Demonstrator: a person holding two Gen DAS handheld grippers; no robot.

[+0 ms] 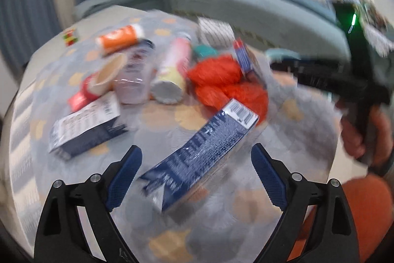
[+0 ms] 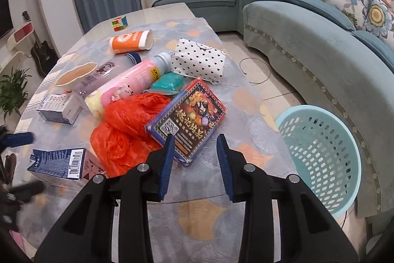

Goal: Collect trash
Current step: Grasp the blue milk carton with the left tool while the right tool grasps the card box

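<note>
My left gripper [image 1: 195, 175] gapes around the blue carton [image 1: 200, 157], left of the orange bag [image 1: 229, 83]; I'd centre, then squeeze its long sides.

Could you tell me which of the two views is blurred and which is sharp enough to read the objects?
Left wrist view: motion-smeared, the dark blue carton and orange bag soft-edged. Right wrist view: sharp, printing on the card box crisp, only fisheye bending at the sofa.

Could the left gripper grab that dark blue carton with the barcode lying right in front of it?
Probably yes. The left gripper is open, and the dark blue carton lies on the table between its blue fingers with nothing on top; only the orange plastic bag touches its far end.
</note>
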